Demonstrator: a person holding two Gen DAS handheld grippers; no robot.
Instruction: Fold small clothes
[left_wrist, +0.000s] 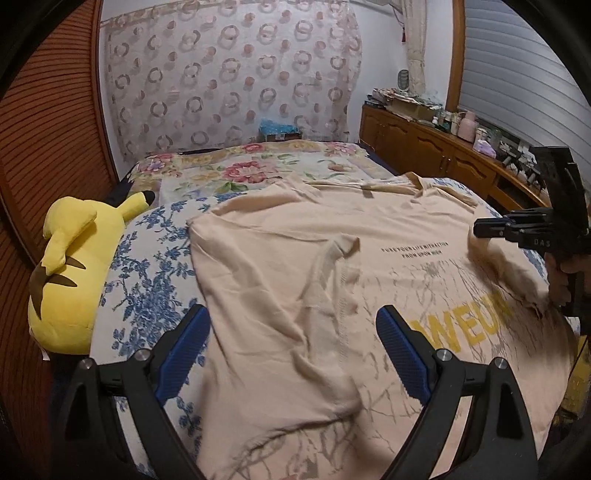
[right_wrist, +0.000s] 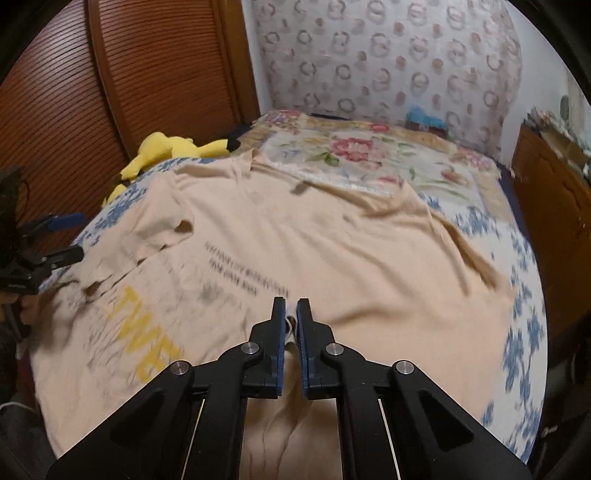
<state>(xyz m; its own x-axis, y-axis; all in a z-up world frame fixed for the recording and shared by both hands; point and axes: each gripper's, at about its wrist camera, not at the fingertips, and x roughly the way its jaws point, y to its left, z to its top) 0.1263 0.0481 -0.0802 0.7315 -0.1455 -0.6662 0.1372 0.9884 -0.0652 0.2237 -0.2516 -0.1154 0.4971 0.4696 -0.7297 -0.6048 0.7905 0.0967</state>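
Observation:
A beige T-shirt (left_wrist: 295, 258) with yellow letters and dark print lies spread on the bed; its left side is folded over the front. My left gripper (left_wrist: 291, 321) is open and empty, hovering over the folded part. My right gripper (right_wrist: 291, 306) is shut on a pinch of the T-shirt (right_wrist: 332, 251) and lifts its edge. The right gripper also shows in the left wrist view (left_wrist: 480, 227), at the shirt's right side. The left gripper shows open in the right wrist view (right_wrist: 74, 236), at the far left.
A yellow plush toy (left_wrist: 74, 273) lies at the bed's left edge beside a wooden louvred door (left_wrist: 44, 147). A blue floral sheet (left_wrist: 147, 266) and a flowered quilt (left_wrist: 251, 170) cover the bed. A wooden cabinet (left_wrist: 436, 151) with clutter stands on the right.

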